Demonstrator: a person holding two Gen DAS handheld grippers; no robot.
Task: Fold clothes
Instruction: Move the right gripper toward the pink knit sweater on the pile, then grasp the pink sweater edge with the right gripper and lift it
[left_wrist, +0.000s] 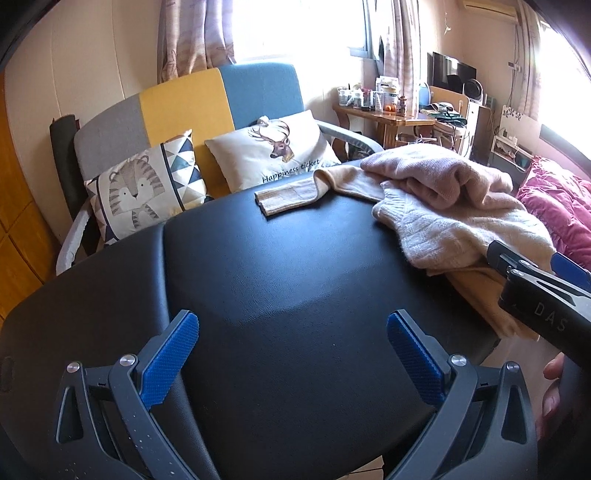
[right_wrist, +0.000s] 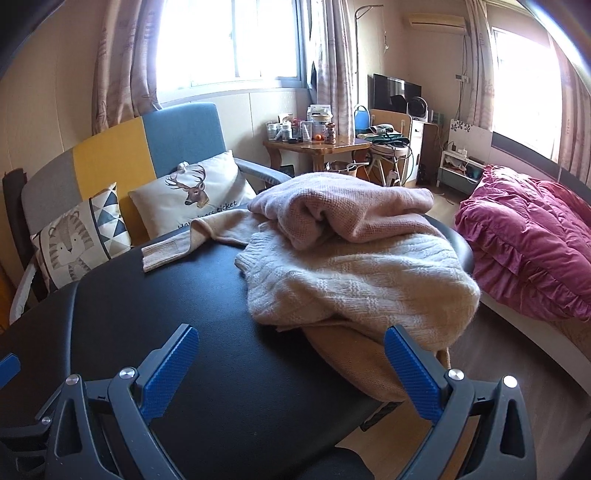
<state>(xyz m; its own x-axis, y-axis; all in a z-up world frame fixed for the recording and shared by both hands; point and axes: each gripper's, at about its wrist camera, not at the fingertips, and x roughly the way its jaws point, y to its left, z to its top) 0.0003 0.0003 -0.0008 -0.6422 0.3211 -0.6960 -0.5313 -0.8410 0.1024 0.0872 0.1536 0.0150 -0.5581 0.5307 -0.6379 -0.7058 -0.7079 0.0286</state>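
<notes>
Both your hand-held grippers, left (left_wrist: 291, 350) and right (right_wrist: 291, 363), hang with jaws wide apart and nothing between them. The sweaters sit heaped at the right end of the black surface (left_wrist: 277, 277): pink one (right_wrist: 343, 210) on top, cream knit (right_wrist: 354, 284) beneath. Lift the pink one off first, gripping its shoulders, and spread it flat on the bare left side

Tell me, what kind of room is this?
Probably a bedroom that doubles as a living room: a bed with a ruffled magenta quilt, a grey, yellow and blue sofa, and a black flat television.
</notes>
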